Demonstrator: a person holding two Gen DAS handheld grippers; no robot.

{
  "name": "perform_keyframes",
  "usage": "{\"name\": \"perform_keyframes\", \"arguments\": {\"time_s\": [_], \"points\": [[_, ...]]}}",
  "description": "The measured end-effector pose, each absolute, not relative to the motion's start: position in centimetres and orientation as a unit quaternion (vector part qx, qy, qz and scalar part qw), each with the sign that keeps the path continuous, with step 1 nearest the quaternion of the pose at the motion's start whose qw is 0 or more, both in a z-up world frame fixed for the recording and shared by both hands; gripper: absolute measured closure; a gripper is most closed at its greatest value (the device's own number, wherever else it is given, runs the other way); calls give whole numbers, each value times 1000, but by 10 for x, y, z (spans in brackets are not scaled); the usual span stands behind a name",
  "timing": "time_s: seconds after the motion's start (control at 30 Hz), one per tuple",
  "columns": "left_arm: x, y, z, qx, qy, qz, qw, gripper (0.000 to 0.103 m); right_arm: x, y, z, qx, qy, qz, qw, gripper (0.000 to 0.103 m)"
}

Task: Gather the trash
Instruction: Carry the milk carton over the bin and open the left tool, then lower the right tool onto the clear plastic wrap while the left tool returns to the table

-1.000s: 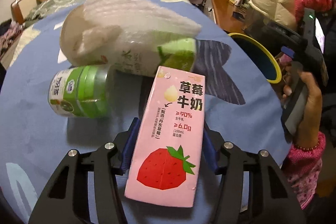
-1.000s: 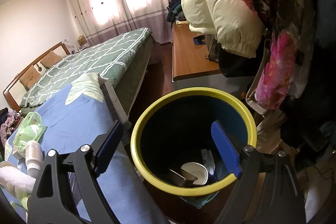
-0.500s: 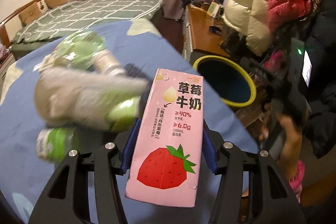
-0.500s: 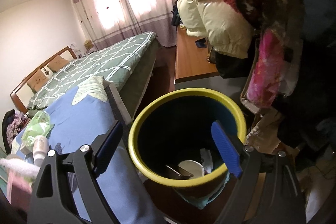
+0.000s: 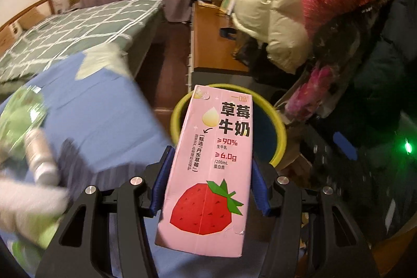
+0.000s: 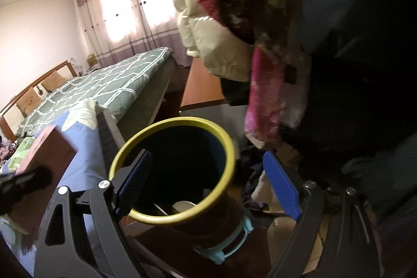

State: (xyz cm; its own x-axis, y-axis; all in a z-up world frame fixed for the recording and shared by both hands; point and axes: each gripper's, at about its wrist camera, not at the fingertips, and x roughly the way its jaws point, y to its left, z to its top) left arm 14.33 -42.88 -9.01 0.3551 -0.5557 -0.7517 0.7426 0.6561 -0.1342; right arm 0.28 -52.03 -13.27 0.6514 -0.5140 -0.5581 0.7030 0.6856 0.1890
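We have the pink strawberry milk carton (image 5: 208, 171) clamped between the blue pads of our left tool (image 5: 208, 189), at lower centre of the left view, its top overlapping the yellow-rimmed bin (image 5: 280, 132) behind. It looks light and stiff-sided but crushable, so we judge a mid-body grip on the flat faces best. Our right tool (image 6: 208, 184) holds nothing; its jaws are opening, framing the bin's rim (image 6: 125, 155).

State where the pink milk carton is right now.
In the left wrist view the milk carton sits centre frame, clamped in the left gripper, in front of the yellow-rimmed bin.
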Motion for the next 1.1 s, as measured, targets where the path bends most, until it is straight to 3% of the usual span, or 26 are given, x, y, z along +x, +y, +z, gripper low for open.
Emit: {"name": "perform_keyframes", "arguments": {"time_s": [0.37,0.47,0.53,0.9,1.1], "points": [[160,-513,-119,153,425,-397,799,48,-4,-533,-138,206,241,-350,881,18],[165,-511,-121,149,420,-382,809,22,0,-532,-140,205,248,-346,881,18],[167,-504,-117,145,413,-378,816,21,2,-531,-141,204,249,-343,882,18],[156,-380,-50,37,349,-339,873,6,17,-507,-135,192,258,-318,892,18],[151,-285,-29,10,313,-265,912,5,31,-478,-127,177,260,-290,904,18]]}}
